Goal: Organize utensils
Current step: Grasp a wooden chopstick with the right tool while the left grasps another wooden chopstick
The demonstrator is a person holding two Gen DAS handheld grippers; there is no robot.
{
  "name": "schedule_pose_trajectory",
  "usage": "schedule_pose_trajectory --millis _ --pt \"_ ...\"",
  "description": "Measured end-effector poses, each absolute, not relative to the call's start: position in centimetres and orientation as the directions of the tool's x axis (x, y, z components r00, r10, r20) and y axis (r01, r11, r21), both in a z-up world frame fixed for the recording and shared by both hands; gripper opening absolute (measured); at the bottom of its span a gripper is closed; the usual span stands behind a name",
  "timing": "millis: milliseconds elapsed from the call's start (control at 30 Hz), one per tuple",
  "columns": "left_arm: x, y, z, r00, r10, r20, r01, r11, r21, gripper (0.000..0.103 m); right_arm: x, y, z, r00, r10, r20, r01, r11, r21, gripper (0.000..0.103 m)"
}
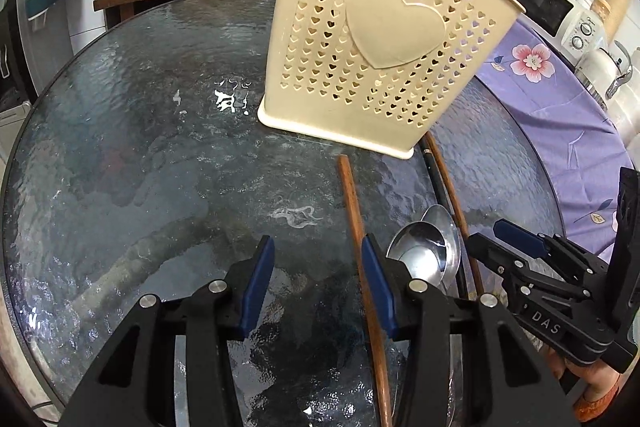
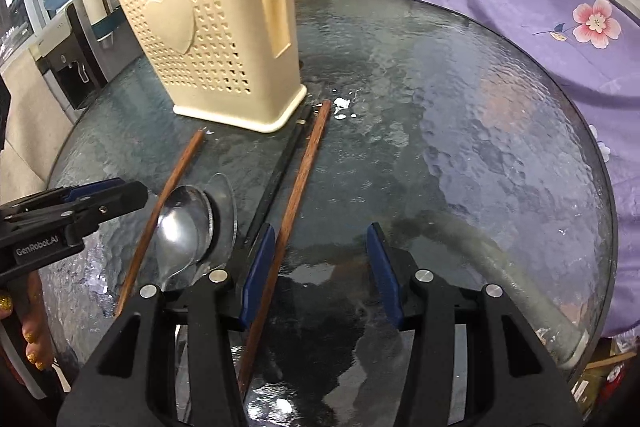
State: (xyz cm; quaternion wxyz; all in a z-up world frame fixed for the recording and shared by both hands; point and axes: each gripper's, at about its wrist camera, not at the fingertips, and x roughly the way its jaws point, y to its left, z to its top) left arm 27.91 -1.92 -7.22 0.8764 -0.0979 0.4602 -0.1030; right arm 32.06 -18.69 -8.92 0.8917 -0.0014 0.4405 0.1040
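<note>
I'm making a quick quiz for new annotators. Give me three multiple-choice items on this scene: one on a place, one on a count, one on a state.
1. Where do the loose utensils lie?
A. inside the sink
B. on the glass table
C. on the purple cloth

2. How many brown wooden chopsticks lie on the table?
A. two
B. five
C. none

3. How does the cream utensil holder stand?
A. tipped on its side
B. upside down
C. upright

Answers:
1 B: the spoons rest on the glass table.
2 A: one brown chopstick left of the spoons, another right.
3 C: the cream utensil holder stands on its base, opening up.
</note>
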Motion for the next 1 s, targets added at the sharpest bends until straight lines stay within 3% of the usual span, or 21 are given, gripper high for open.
schedule_pose_trajectory --millis 200,400,733,1000 --pt "29.0 -2.3 -6.5 0.557 -0.277 -0.783 0.102 0.959 -0.266 0.04 33.0 -18.5 -8.7 0.577 0.171 -0.798 -0.182 0.98 0.079 0.047" --pt "31.0 -4.2 -6.4 0.54 -0.259 -0.801 0.122 0.966 -0.23 0.031 34.9 -17.5 -8.6 0.564 0.153 -0.811 -0.177 0.982 0.062 0.036" --pt "32.2 -5.4 -7.1 0.524 -0.218 -0.823 0.111 0.976 -0.188 0.023 38.5 -17.1 -8.5 0.543 0.154 -0.825 -0.153 0.985 0.083 0.027" --pt "32.5 -5.2 -7.1 0.522 -0.17 -0.836 0.119 0.985 -0.126 0.014 42.0 -16.9 -8.4 0.511 0.165 -0.844 -0.168 0.982 0.09 0.025"
